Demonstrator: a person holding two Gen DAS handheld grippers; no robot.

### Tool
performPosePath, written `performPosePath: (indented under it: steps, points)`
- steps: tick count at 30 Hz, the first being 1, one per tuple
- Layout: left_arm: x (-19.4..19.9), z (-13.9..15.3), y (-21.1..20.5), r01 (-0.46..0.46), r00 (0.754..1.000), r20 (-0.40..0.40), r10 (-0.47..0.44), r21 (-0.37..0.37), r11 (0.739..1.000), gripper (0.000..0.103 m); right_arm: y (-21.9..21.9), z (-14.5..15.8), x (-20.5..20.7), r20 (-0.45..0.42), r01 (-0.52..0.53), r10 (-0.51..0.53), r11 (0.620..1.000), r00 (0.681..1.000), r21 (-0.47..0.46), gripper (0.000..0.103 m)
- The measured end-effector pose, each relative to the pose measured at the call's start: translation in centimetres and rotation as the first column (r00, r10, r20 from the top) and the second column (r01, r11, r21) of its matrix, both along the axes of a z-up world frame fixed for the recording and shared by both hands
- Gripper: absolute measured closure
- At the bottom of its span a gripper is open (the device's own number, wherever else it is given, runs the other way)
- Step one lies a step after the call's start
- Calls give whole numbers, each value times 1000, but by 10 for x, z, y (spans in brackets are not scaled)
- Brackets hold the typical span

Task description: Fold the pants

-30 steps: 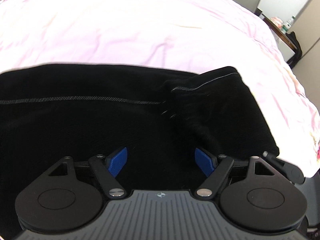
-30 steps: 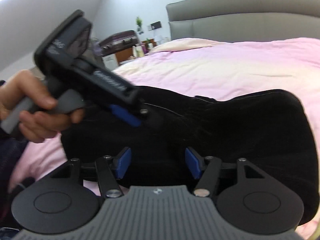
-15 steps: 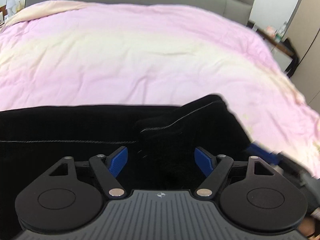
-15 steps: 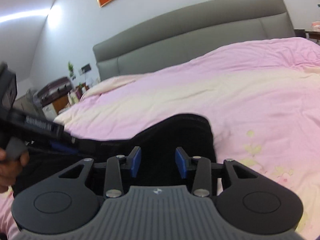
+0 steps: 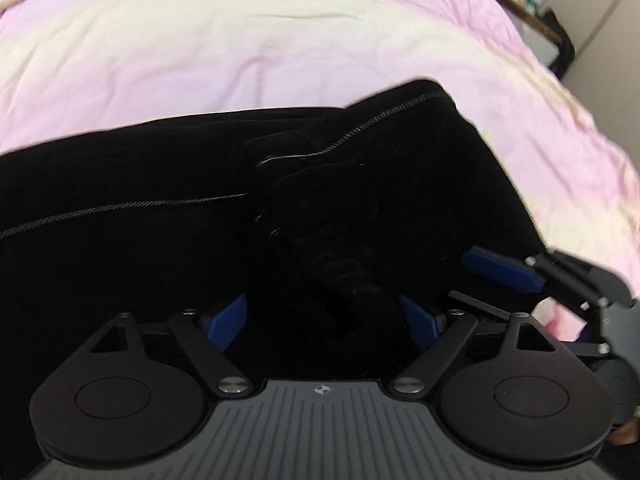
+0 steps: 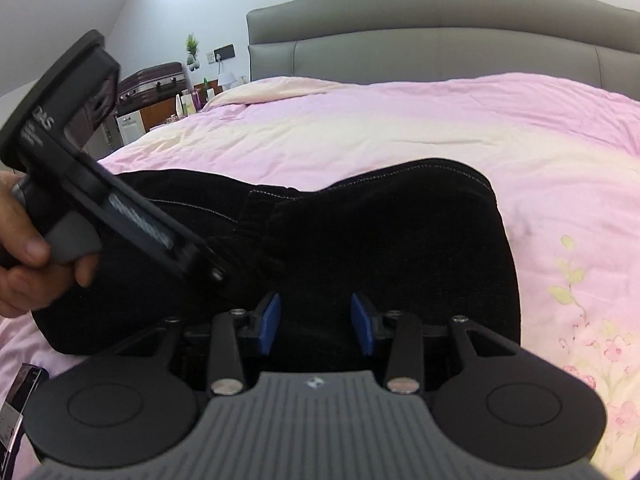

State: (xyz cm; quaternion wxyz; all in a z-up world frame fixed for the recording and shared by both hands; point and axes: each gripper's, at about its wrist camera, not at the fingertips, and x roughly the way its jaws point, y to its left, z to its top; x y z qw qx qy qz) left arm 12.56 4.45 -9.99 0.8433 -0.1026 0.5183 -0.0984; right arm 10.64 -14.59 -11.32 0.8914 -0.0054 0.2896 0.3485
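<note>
While left tool [image 5: 324, 322] just widened over black pants [image 5: 160, 208], right tool [image 6: 316, 322] half-closed, pads bare

Black corduroy-like pants [image 5: 160, 216] lying folded on a pink and cream bedspread [image 5: 280, 40].

The soft, dark, finely ribbed fabric spreads in a broad band across the near part of the bed, reaching from the left edge of the left wrist view to a rounded bulge at the right. A pale line of stitching runs along the cloth from the left toward the middle, where a second layer lies over the first; that upper layer carries its own stitched seam, slanting up to the far right corner. In the right wrist view the pants [image 6: 380, 232] show a rounded, raised far edge with light stitching and a thick, doubled right side.
</note>
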Motion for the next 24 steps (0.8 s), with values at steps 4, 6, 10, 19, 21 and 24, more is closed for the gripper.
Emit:
performPosePath:
  steps: [4,6,10,19,21,24]
  points:
    - [-37,35,45,-105,993,56,108,-44,993,7,-7,10,-3,-3,32,-32,995,999,100,65]
    - [-61,51,81,-181,979,92,183,-35,983,7,-5,15,-8,-2,53,-53,993,999,108,65]
    - [-115,71,166,-382,915,129,383,-30,924,7,14,32,-27,26,81,-83,994,996,68,65]
    - [-213,52,305,-684,718,62,694,-123,719,7,90,57,-62,49,28,-29,999,998,34,65]
    - [-226,42,318,-696,708,41,705,-134,706,7,118,63,-66,41,9,-11,999,999,43,65]
    - [-240,32,332,-714,690,-9,724,-178,678,7,163,74,-71,37,-40,39,999,999,34,63]
